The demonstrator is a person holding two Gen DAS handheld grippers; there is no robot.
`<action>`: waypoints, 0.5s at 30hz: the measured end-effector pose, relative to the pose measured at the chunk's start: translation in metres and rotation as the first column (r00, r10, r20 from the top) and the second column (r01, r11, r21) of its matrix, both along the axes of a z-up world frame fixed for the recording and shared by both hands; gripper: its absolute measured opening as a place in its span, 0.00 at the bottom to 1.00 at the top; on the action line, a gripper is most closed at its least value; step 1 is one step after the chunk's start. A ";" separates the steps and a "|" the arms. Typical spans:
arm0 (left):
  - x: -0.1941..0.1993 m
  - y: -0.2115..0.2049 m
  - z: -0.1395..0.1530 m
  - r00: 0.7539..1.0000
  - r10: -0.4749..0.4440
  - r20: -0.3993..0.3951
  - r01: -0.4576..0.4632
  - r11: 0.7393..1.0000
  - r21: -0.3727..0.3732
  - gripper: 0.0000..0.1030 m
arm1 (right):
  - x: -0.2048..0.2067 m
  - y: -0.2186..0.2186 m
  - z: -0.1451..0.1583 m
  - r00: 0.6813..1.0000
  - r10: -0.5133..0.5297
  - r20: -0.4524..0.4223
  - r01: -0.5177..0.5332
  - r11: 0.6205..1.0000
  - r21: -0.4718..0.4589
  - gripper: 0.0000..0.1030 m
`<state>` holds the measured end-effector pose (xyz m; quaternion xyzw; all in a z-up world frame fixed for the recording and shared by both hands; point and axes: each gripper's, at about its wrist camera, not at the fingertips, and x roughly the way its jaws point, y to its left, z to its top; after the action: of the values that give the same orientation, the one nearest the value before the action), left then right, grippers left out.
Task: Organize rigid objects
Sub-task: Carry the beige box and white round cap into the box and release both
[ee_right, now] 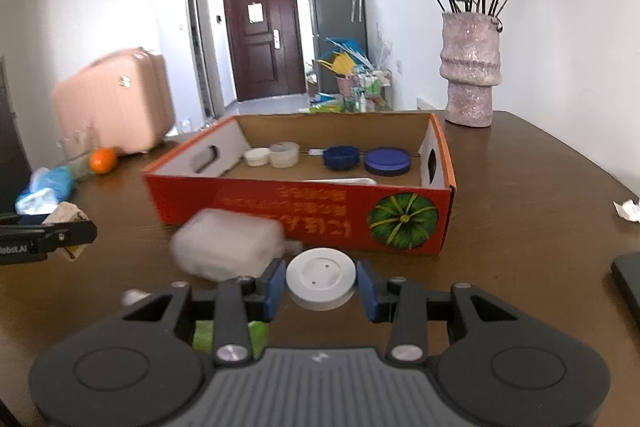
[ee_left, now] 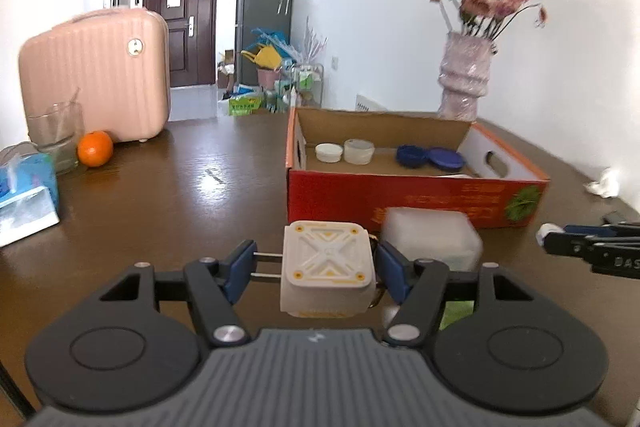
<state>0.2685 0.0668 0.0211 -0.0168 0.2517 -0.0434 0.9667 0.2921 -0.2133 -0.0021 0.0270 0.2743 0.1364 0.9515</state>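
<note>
A squarish white plastic cube (ee_left: 328, 271), its top face moulded with a raised X and small yellow dots at the corners, is seen between the blue-padded fingers of the left gripper (ee_left: 318, 269). The right pad lies against the cube's side, while two thin metal prongs jutting from the cube's left face bridge the gap to the left pad; the jaws stand moderately wide, and whether a firm grip is had cannot be told. Just beyond the right finger, a translucent, frosted, rounded block (ee_left: 432, 239) rests on the glossy dark wooden table (ee_left: 180, 195).

A flat, round, smooth white disc (ee_right: 321, 278), marked with two tiny holes, is set between the fingers of the right gripper (ee_right: 321, 285). The pads stand just at its rim, the jaws about half open; contact cannot be made out for certain. The same frosted block (ee_right: 228, 247), blurred, is found ahead of the left finger.

Farther ahead of both grippers, an open red cardboard box (ee_right: 304, 211) with a printed green pumpkin is placed. Inside it, along the far wall, a white lid (ee_right: 257, 157), a translucent round tub (ee_right: 285, 154), a dark blue ridged cap (ee_right: 341, 157) and a blue flat lid (ee_right: 387, 161) are lined up.
</note>
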 end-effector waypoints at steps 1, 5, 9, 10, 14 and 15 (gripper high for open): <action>-0.010 -0.002 0.003 1.000 -0.001 0.008 0.001 1.000 -0.002 0.65 | -0.010 0.000 0.002 1.000 0.005 0.003 -0.005 1.000 0.007 0.37; -0.045 -0.007 0.010 0.999 -0.013 0.031 0.013 1.000 -0.005 0.65 | -0.043 0.002 0.009 0.999 0.019 0.028 -0.019 1.000 0.001 0.37; -0.065 -0.012 0.016 0.998 -0.039 0.047 0.039 0.999 -0.002 0.65 | -0.062 -0.002 0.016 0.999 0.009 0.042 -0.010 1.000 0.003 0.37; -0.067 -0.013 0.017 0.998 -0.047 0.048 0.047 0.999 0.000 0.65 | -0.065 -0.004 0.018 0.999 0.005 0.045 -0.005 1.000 0.005 0.37; -0.069 -0.017 0.020 0.997 -0.061 0.055 0.061 0.998 0.003 0.65 | -0.071 -0.008 0.020 0.998 -0.007 0.055 0.006 1.000 0.008 0.37; -0.068 -0.017 0.020 0.996 -0.064 0.059 0.064 0.998 0.003 0.65 | -0.071 -0.009 0.020 0.998 -0.010 0.056 0.010 1.000 0.008 0.37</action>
<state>0.2005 0.0494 0.0409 -0.0070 0.2236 -0.0748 0.9718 0.2211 -0.2227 0.0179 0.0280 0.2469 0.1332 0.9594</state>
